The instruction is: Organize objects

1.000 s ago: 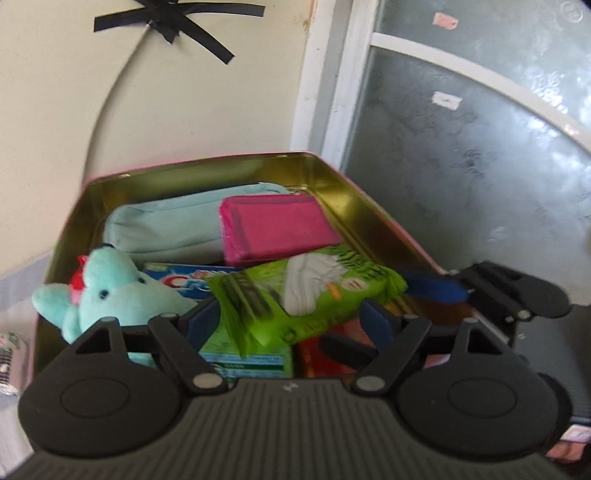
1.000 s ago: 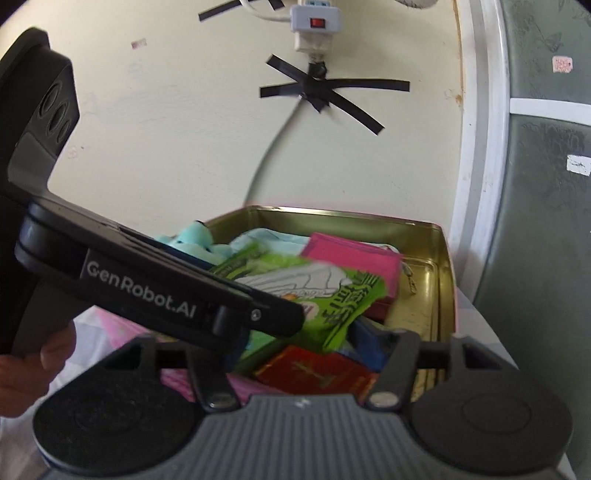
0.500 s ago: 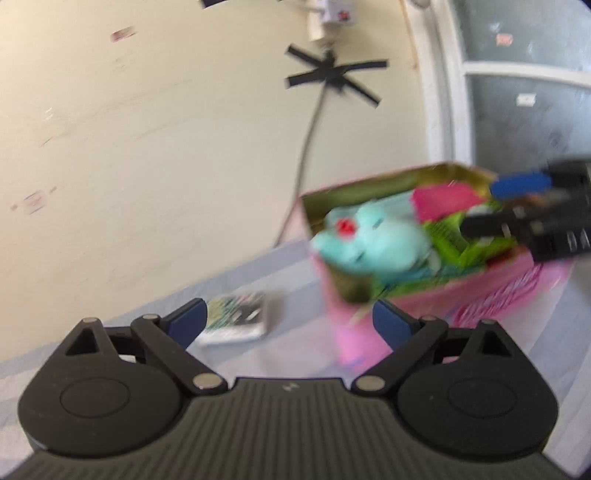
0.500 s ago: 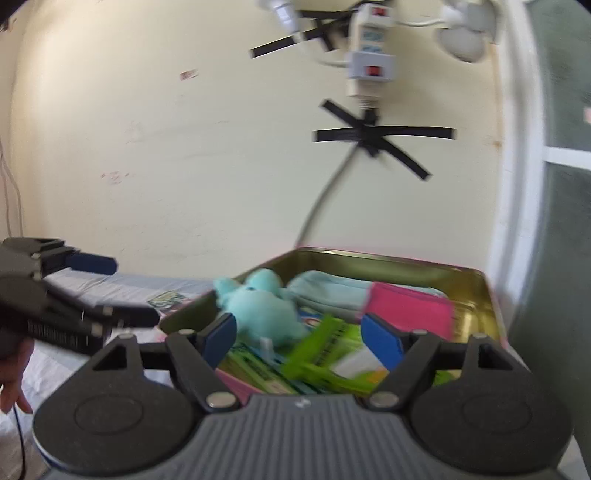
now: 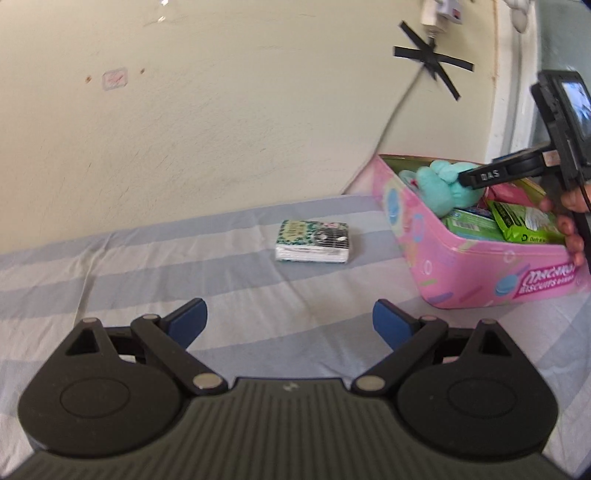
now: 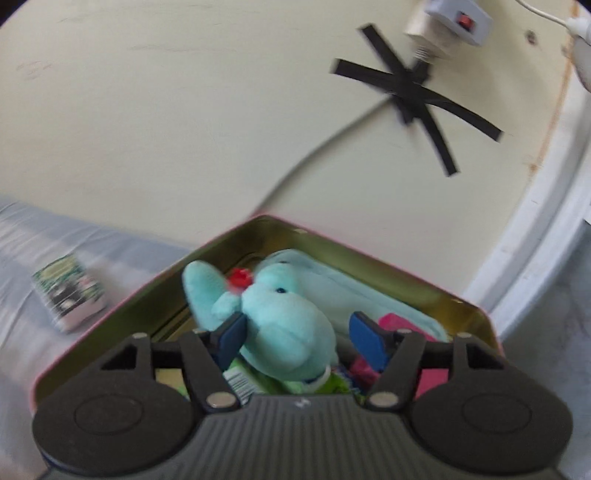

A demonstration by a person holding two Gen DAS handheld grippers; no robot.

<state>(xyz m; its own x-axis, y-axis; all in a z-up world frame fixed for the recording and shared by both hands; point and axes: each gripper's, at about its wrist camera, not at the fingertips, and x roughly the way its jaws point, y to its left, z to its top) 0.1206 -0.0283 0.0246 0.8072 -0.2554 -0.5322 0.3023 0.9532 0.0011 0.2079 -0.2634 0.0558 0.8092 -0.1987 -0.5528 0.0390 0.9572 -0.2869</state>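
A pink biscuit tin [image 5: 480, 273] stands on the striped cloth at the right, also seen in the right wrist view [image 6: 155, 295]. It holds a teal plush toy [image 5: 439, 188] [image 6: 280, 325], a green wipes pack [image 5: 524, 221], a pink pack [image 6: 399, 321] and a pale blue pouch [image 6: 369, 291]. A small tissue pack [image 5: 313, 242] [image 6: 68, 295] lies on the cloth left of the tin. My left gripper [image 5: 290, 321] is open and empty, short of the tissue pack. My right gripper [image 6: 299, 336] is open over the tin, its fingers on either side of the plush toy.
A cream wall rises close behind the tin, with a cable taped by a black cross [image 5: 432, 59] and a power adapter [image 6: 443, 22]. A white door frame [image 6: 535, 236] is at the right. The striped cloth [image 5: 147, 266] stretches to the left.
My left gripper has let go of the green wipes pack in the tin and pulled back left, now facing the tissue pack. My right gripper has moved in over the plush toy.
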